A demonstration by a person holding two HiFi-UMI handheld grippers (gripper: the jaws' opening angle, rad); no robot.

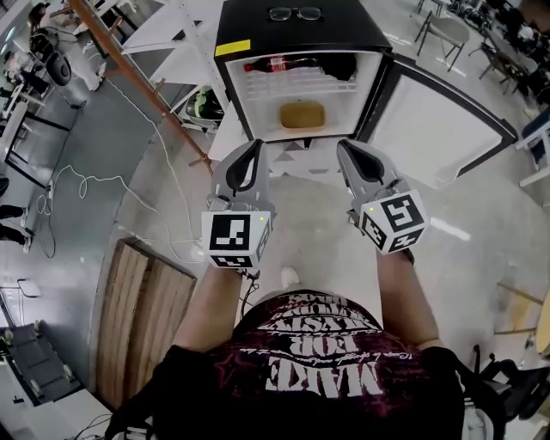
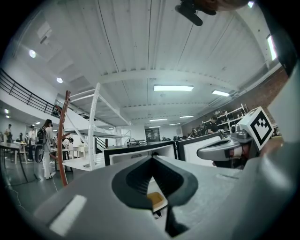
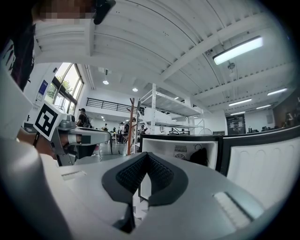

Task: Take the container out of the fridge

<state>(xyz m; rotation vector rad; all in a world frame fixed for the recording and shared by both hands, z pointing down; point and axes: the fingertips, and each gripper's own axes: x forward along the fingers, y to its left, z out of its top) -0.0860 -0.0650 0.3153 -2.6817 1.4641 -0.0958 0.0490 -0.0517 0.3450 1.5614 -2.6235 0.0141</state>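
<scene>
Your left gripper and right gripper are held level, side by side, in front of the open fridge, near it but touching nothing. Each has its jaws pressed together at the tips with nothing between them. The container, a yellowish tub, sits on the fridge's lower shelf, about midway across and well apart from both grippers. On the shelf above it a red-labelled bottle lies on its side. The door is swung wide to your right, and a pair of glasses rests on the fridge's black top.
</scene>
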